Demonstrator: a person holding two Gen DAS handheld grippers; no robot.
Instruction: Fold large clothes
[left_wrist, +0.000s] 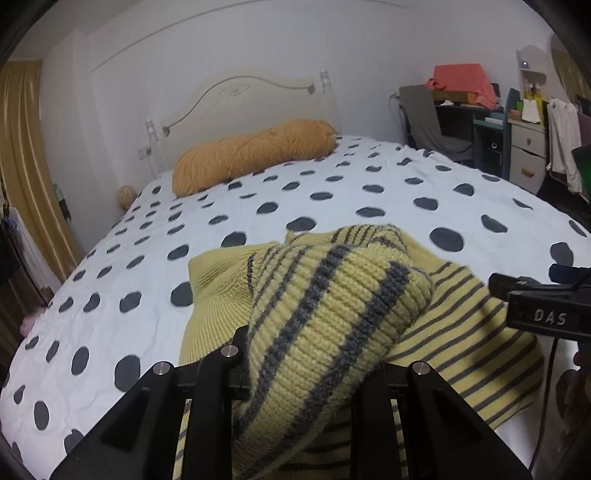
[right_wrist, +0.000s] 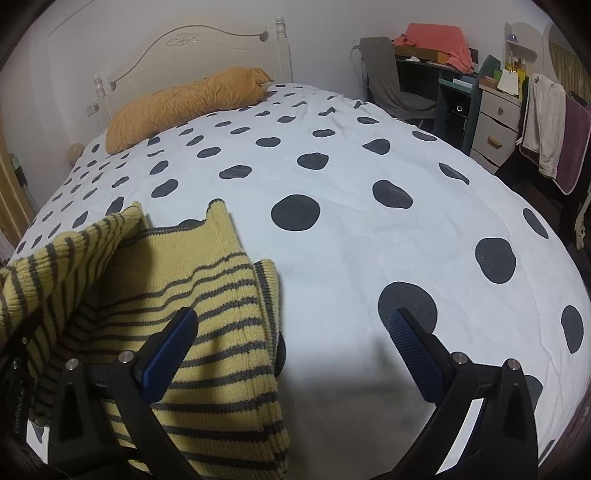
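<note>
A yellow knit sweater with grey stripes (left_wrist: 332, 317) lies on the white bed cover with dark dots (left_wrist: 258, 206). My left gripper (left_wrist: 310, 373) is shut on a bunched fold of the sweater and holds it lifted above the rest of the garment. Its fingertips are hidden by the knit. In the right wrist view the sweater (right_wrist: 192, 295) lies at the lower left, and the lifted fold shows at the far left. My right gripper (right_wrist: 293, 328) is open and empty, its left finger over the sweater's right edge, its right finger over the cover (right_wrist: 369, 240).
An orange pillow (left_wrist: 255, 155) lies by the cream headboard (left_wrist: 240, 92). A desk with a grey chair (left_wrist: 436, 122) and red cloth stands at the far right, next to a white drawer unit (right_wrist: 495, 122). Towels hang on a rack (right_wrist: 554, 129). A gold curtain (left_wrist: 26, 155) hangs left.
</note>
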